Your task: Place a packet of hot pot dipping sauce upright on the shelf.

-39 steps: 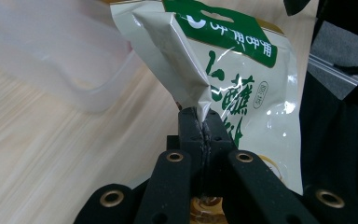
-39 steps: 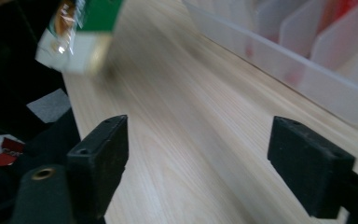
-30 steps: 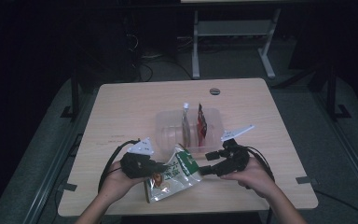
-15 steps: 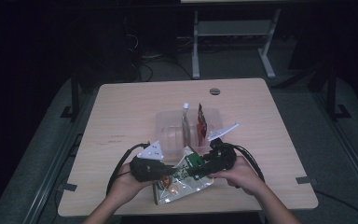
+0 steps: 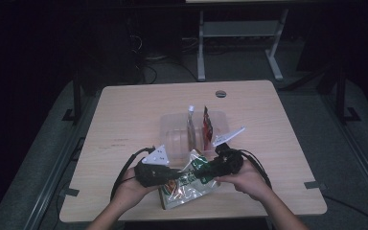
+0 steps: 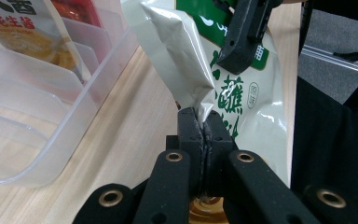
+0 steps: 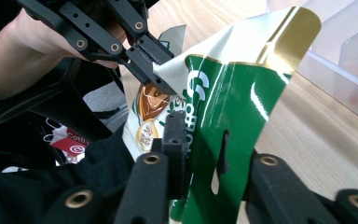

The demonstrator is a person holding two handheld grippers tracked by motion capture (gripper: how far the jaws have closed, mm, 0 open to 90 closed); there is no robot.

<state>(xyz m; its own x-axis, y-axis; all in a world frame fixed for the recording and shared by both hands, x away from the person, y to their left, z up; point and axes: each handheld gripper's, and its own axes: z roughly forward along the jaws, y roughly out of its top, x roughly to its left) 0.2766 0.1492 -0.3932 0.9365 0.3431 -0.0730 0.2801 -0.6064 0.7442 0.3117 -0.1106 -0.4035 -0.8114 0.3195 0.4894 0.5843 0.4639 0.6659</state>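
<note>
Left gripper (image 6: 204, 133) pinches glossy green-white foil snack pouch (image 5: 187, 184) at worktop's near edge, right gripper (image 7: 200, 135) just closing on its top; light, crinkly, slippery, so grip edge seams.

A dim lab or studio: a lone wooden table (image 5: 139, 115) on grey carpet, cables (image 5: 148, 62) behind.

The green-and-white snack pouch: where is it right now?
In the high view the snack pouch sits at the table's near edge, between the left gripper and the right gripper, just in front of the clear divided bin.
</note>
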